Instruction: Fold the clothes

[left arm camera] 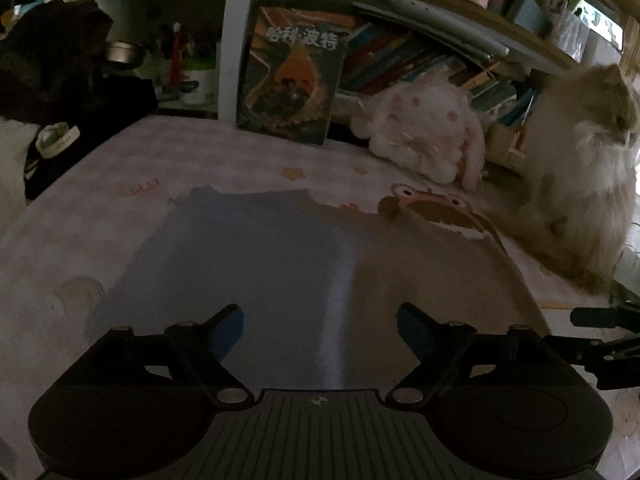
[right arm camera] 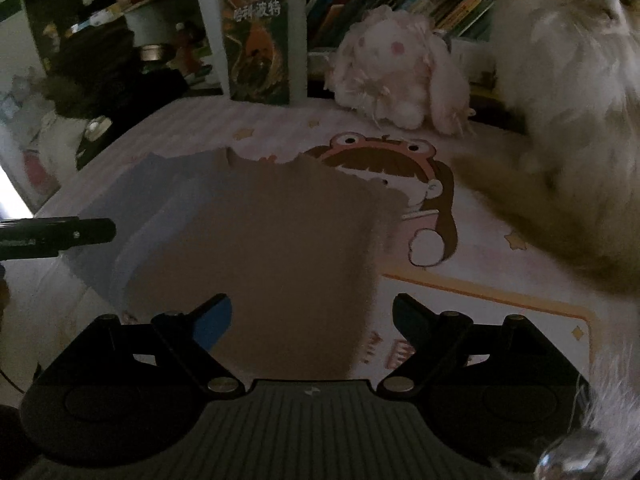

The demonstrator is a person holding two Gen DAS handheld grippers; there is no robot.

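Brown-and-blue cloth (left arm camera: pixel 304 264) lies flat on the table (left arm camera: pixel 120 184), just ahead of your left gripper (left arm camera: pixel 320 330) and right gripper (right arm camera: pixel 312 320); both jaws stand apart, empty, ready for the near edge.

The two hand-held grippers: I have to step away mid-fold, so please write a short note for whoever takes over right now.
Left hand-held gripper: open, nothing between its fingers, above the garment's blue part.
Right hand-held gripper: open, empty, above the brown part.
Garment: blue and brown, flat on the cartoon-print table cover, near edge towards the grippers. It looks partly folded; how many folds cannot be told.
Nearby: a fluffy cat sits on the cover right of the garment; a plush bunny and a book stand behind it.
Left to do: regrasp and finish folding; watch the cat.
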